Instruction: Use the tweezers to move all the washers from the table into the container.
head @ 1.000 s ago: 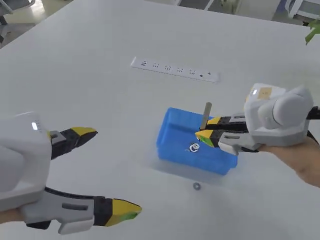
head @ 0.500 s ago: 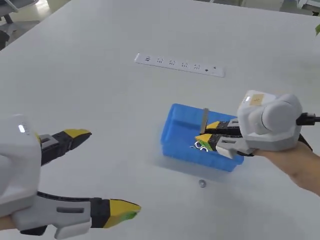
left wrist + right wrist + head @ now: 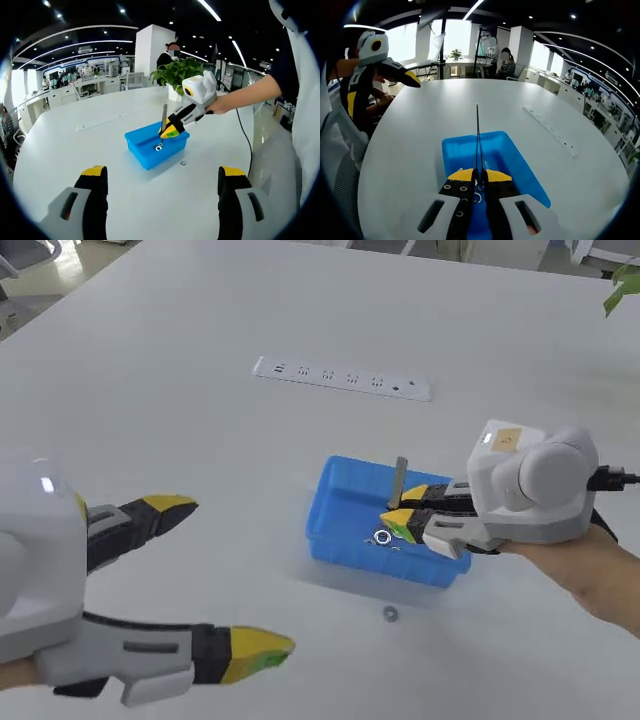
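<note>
Comparing the head view with the second before, little alters. The right gripper stays over the container, clamped on the tweezers. A washer lies on the container floor, just beside the jaw tips. One loose washer remains on the table, just in front of the container. Judgement: a delivery appears complete, and at least one pick-up is left. The left gripper hangs wide and empty, well apart from the work. A power strip lies beyond the container; its markings are too small to read. A tan sticker on the right gripper housing carries no readable text.

Left gripper view: its own jaws stand wide apart with nothing between them. The container sits ahead with the tweezers rising above it. The loose washer lies near the container's front corner.

Right gripper view: the jaws are closed on the tweezers. The two tweezer arms run narrow, nearly together, and nothing can be made out at the tip. No brand or label is legible.
</note>
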`<action>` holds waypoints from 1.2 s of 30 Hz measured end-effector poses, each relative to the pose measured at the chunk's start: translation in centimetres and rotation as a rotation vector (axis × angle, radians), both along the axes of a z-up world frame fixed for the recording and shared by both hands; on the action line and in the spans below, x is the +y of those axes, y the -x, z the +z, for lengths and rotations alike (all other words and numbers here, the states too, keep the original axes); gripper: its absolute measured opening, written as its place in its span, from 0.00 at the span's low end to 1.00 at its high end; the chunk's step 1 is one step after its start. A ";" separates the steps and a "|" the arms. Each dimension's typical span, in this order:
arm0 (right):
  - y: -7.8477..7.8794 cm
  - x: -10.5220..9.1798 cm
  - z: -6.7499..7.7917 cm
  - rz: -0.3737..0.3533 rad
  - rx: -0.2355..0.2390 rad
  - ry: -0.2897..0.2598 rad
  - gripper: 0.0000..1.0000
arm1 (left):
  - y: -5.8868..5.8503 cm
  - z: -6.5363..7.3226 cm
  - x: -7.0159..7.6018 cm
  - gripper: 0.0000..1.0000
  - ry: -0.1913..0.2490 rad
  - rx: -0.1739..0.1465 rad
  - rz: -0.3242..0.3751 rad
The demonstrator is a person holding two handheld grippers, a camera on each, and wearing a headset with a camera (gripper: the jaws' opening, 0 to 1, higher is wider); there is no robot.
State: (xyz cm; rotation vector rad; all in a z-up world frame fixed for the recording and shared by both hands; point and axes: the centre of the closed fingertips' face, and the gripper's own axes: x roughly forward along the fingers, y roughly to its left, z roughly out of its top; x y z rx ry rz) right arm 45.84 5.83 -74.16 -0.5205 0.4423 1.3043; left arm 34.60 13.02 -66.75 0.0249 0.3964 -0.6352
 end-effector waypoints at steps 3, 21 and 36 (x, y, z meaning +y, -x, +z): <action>0.2 0.1 0.3 0.015 -0.009 0.002 0.07 | -2.1 1.3 -0.4 0.92 0.000 -0.039 -0.022; 0.2 0.2 0.9 0.043 -0.017 0.011 0.08 | -10.8 1.9 -7.1 0.61 -0.048 -0.128 -0.246; 0.5 0.1 0.7 0.066 -0.012 0.016 0.08 | -10.3 1.2 -9.4 0.21 -0.076 -0.088 -0.431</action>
